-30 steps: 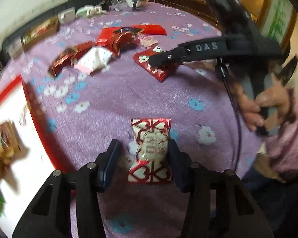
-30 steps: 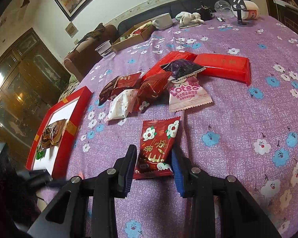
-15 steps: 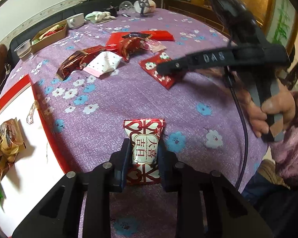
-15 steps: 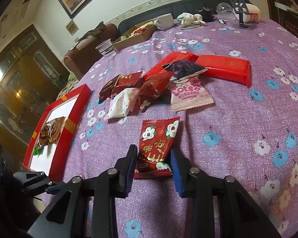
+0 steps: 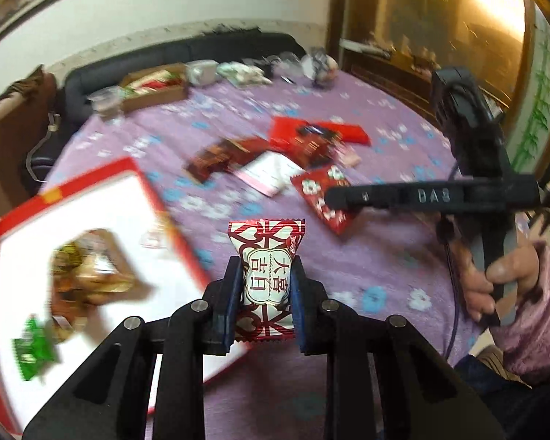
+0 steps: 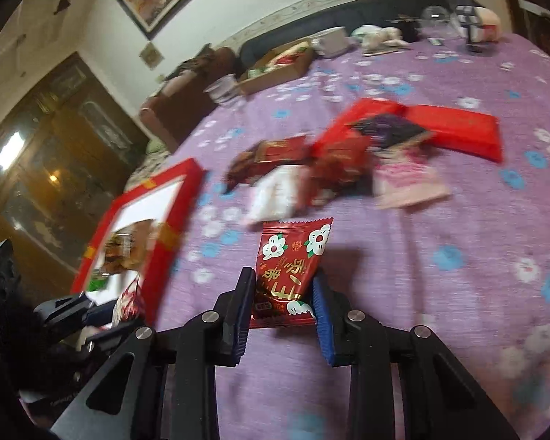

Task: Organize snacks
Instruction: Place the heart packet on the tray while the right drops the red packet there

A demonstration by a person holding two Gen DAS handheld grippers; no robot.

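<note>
The left gripper [image 5: 264,300] is pinching a red-and-white candy packet [image 5: 267,278] just above the near right edge of the red-rimmed tray [image 5: 154,198]. The right gripper [image 6: 283,308] is gripping a red flowered packet [image 6: 291,271] over the purple floral tablecloth [image 6: 458,293], near the loose snack pile [image 6: 333,161].

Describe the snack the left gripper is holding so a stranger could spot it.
Start at the red-rimmed white tray on the purple cloth. Just beside it, the left gripper clamps a red-and-white candy. Unlike its neighbours, it has heart patterns and a cream label.
</note>
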